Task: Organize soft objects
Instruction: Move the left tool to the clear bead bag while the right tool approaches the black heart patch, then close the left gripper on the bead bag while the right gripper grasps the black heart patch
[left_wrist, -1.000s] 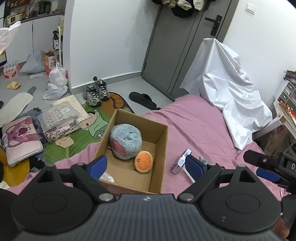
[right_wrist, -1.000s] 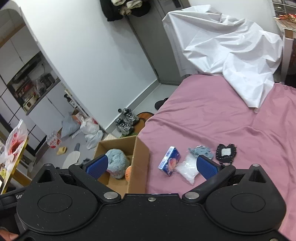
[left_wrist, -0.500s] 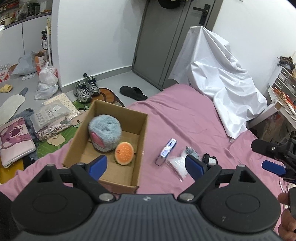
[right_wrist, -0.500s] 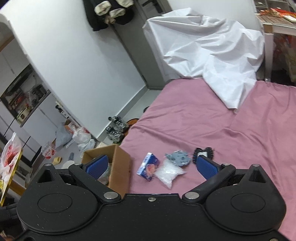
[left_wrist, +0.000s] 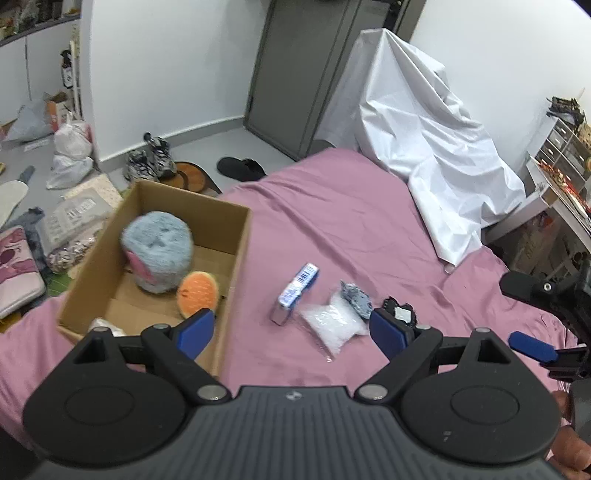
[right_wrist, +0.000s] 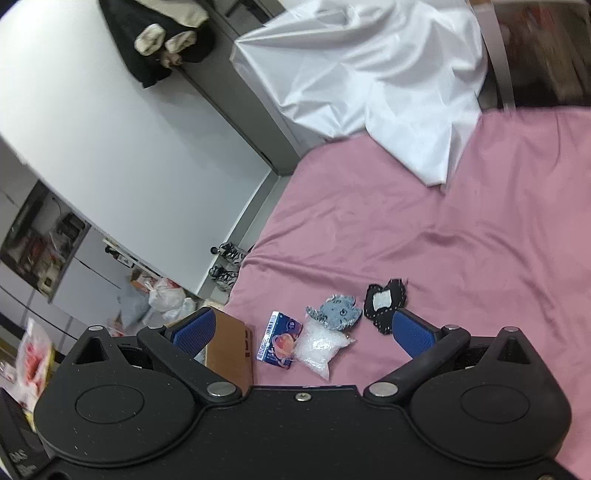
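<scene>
Pink bed (left_wrist: 351, 229) nearer than before, both grippers' fingers (left_wrist: 388, 330) spread, empty, above tissue pack (right_wrist: 279, 339)

I had the left gripper (left_wrist: 291, 328) angled downward, its blue pads spread wide with nothing between them. The right gripper (right_wrist: 301, 330) stood just as wide and empty, and its tip showed at the right edge of the left view. A fingertip (left_wrist: 565, 456) showed at that view's lower right corner.

The pink-sheeted bed (left_wrist: 332, 229) bears a cardboard box (left_wrist: 236, 258), tissue pack (left_wrist: 299, 286), clear bag (left_wrist: 332, 325), grey plush (right_wrist: 338, 312), black pouch (right_wrist: 384, 301) and white sheet (left_wrist: 436, 147).
</scene>
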